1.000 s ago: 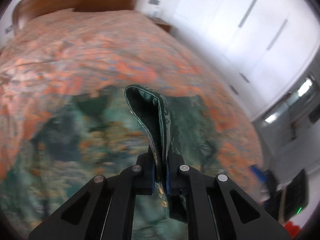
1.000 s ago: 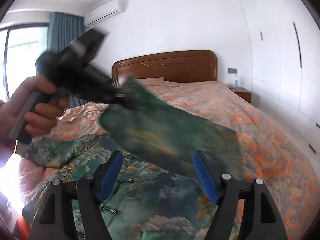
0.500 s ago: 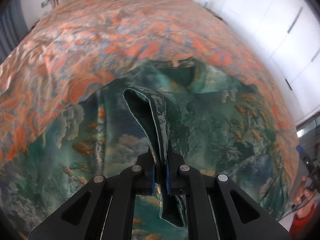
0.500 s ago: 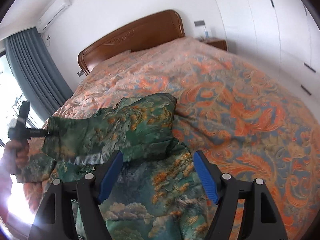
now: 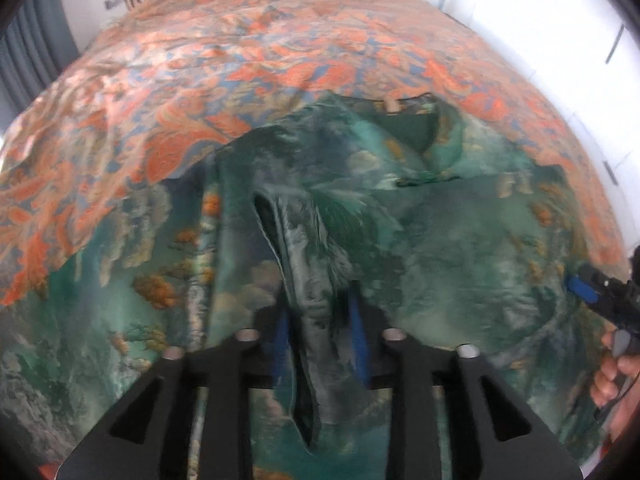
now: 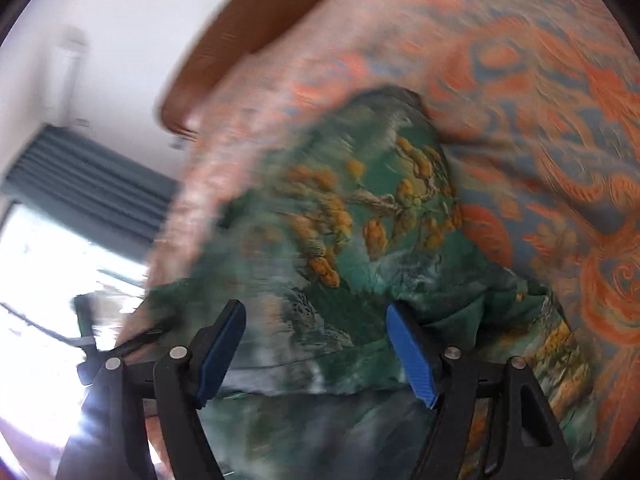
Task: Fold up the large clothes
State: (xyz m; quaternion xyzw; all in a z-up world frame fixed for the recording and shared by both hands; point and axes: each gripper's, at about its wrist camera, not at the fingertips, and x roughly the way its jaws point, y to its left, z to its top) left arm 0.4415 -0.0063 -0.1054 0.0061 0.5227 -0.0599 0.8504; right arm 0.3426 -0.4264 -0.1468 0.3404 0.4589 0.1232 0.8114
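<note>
Fabric comes first in the left wrist view: a folded strip of the green garment (image 5: 440, 216) hangs between the blue pads of the left gripper (image 5: 320, 332), whose jaws are opening, so the pads stand apart on either side of the cloth and no longer pinch it. That looks like a deliberate let-go, with the carried edge laid back over the body of the garment so a fold can settle there. Beyond the pads the garment lies spread on the bed (image 5: 248, 40), its painted landscape print of teal hills and orange trees facing up, the neckline with its tag toward the headboard end. At the right rim of this view sits the right gripper (image 5: 588, 292), with the fingers (image 5: 612, 380) of the hand gripping its handle just below it, low over the garment's far side. Seen from its own camera, the right gripper (image 6: 316, 344) is wide, nothing between its blue pads, angled down toward a raised sleeve or flap of the same cloth; the picture is smeared, so exactly which edge it aims at is hard to say. It seems placed to take the opposite side for the next fold. Farther off, the orange patterned bedspread (image 6: 560, 100) runs up to a wooden headboard (image 6: 248, 24), with a curtain (image 6: 80, 184) beside a bright window.
</note>
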